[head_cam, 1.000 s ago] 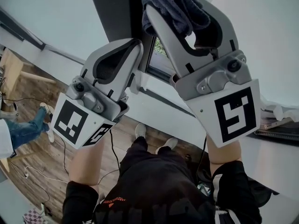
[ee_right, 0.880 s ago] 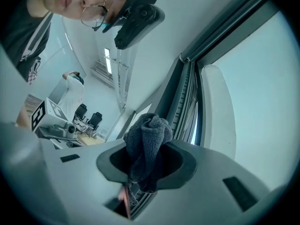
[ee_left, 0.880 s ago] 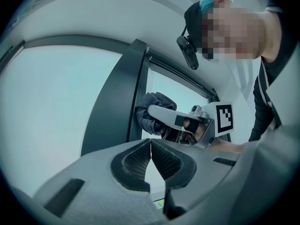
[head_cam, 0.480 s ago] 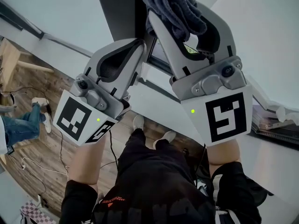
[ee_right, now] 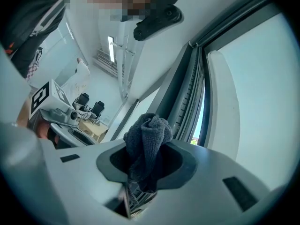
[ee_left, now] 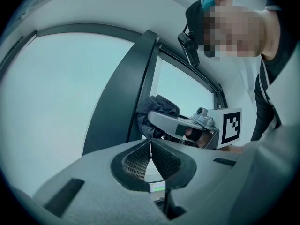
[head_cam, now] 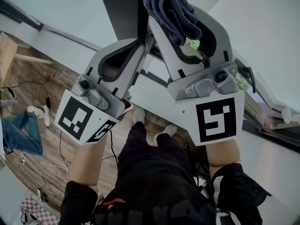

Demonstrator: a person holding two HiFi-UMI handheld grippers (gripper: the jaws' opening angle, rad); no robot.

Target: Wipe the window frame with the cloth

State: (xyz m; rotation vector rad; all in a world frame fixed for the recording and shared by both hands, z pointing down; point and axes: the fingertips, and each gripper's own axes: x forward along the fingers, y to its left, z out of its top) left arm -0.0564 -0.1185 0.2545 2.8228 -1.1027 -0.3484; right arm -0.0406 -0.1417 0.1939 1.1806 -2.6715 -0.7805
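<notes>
Right now the right gripper is up high, jaws clamped on the bunched dark cloth, which sits right by the dark window frame. Left gripper hovers lower alongside, jaws pressed together, nothing between them.

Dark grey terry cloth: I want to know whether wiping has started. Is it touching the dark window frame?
Cannot tell. In the left gripper view the cloth overlaps the window frame; neither gap nor contact shows plainly.
</notes>
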